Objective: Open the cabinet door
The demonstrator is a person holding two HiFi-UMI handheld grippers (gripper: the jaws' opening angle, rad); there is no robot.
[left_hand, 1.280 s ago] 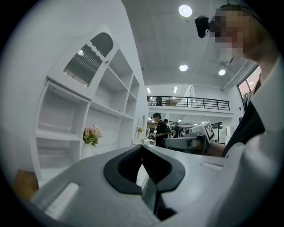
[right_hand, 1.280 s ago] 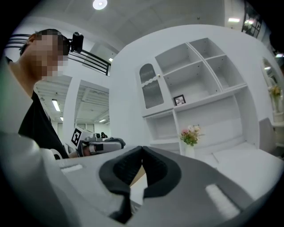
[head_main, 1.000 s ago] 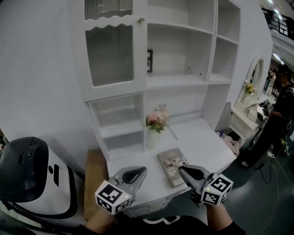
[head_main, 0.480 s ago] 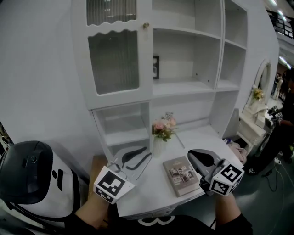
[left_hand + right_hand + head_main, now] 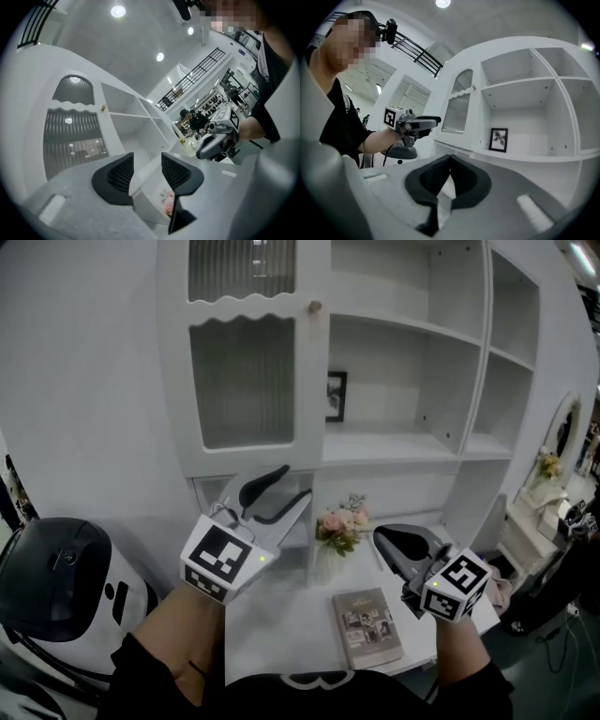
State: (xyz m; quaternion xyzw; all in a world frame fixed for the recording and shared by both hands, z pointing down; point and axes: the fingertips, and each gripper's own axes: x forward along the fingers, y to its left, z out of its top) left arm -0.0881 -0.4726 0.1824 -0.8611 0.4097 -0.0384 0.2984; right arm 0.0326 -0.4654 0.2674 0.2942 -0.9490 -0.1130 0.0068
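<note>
Head view: my left gripper (image 5: 286, 486) is just under the shut cabinet door (image 5: 242, 362). My right gripper (image 5: 386, 540) is lower, over the desk (image 5: 281, 634) (by the flowers (image 5: 342, 526)).

Left gripper view: my fingers have just been opening, and nothing is between them.

Right gripper view: my fingers are pressed together, holding nothing.

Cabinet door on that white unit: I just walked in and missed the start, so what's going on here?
A person faces the cabinet door with a hand-held gripper in each hand. The left hand-held gripper is up near the door, which is closed. Its jaws have just been opening, with nothing between them, and it is well short of the knob. The right hand-held gripper hangs over the desk, jaws together and empty.
</note>
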